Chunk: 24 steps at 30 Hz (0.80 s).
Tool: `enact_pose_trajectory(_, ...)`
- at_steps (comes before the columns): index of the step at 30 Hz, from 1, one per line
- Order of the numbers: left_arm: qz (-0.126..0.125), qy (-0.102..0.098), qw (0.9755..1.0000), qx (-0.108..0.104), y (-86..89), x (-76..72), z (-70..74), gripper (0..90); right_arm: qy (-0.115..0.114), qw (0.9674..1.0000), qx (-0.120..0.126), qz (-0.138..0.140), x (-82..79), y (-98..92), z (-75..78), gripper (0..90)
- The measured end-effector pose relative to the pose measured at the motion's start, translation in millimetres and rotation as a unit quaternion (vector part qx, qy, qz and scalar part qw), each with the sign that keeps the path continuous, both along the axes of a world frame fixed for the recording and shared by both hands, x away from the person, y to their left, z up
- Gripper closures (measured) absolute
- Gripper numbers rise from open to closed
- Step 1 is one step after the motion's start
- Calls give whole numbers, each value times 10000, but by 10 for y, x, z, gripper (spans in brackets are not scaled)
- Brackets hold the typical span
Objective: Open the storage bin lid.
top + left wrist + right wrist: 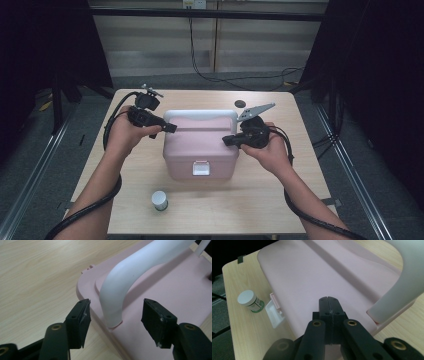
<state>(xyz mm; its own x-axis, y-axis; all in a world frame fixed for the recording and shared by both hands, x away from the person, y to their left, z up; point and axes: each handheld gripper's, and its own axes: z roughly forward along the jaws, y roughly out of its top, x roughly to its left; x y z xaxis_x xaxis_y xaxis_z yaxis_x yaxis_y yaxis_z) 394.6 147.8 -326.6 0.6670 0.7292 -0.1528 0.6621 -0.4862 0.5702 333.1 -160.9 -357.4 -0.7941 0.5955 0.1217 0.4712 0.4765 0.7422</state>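
Observation:
A pink plastic box (200,145) with a white carrying handle (200,114) stands in the middle of the table. My left gripper (170,127) is at the box's left end, and in the left gripper view it (117,306) stands open, its two jaws either side of the handle's (140,267) foot without touching it. My right gripper (227,141) is at the box's right end. In the right gripper view it (329,301) is shut with nothing between the jaws, its tip just over the pink lid (312,272) beside the handle's other end (409,282).
A small white-capped jar (160,200) stands on the wooden table (250,200) in front of the box, left of its white front latch (201,168). A dark round spot (240,104) marks the table behind the box. Cables trail from both grippers along the forearms.

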Motion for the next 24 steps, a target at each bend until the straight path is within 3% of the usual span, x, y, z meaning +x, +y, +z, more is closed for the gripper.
enact_pose_trajectory(3, 46, -6, 10000, -10, -37, 19, 2, 445, 7, 10000, -3, -4, 1, 2, 2, 900)
enact_pose_trajectory(6, 74, -79, 9998, 174, -76, 37, 15, 490, -6, 10000, -9, -8, -1, 4, 3, 900)
enact_pose_trajectory(9, 98, -54, 9997, 199, -104, 50, 35, 564, -23, 10000, -48, -9, -3, 10, 8, 900)
enact_pose_trajectory(12, 84, -85, 9989, 452, -128, 57, 56, 633, -32, 10000, -10, 6, -3, 3, 3, 900)
enact_pose_trajectory(14, 141, -22, 9989, 442, -128, 66, 65, 680, -34, 10000, 32, -3, -5, -6, -4, 900)
enact_pose_trajectory(21, 239, 136, 9992, 273, -111, 67, 77, 704, -68, 9999, 97, -5, -11, -16, -14, 900)
enact_pose_trajectory(24, 151, 131, 9992, 350, -107, 68, 89, 707, -77, 9999, 124, -8, -11, -22, -17, 900)
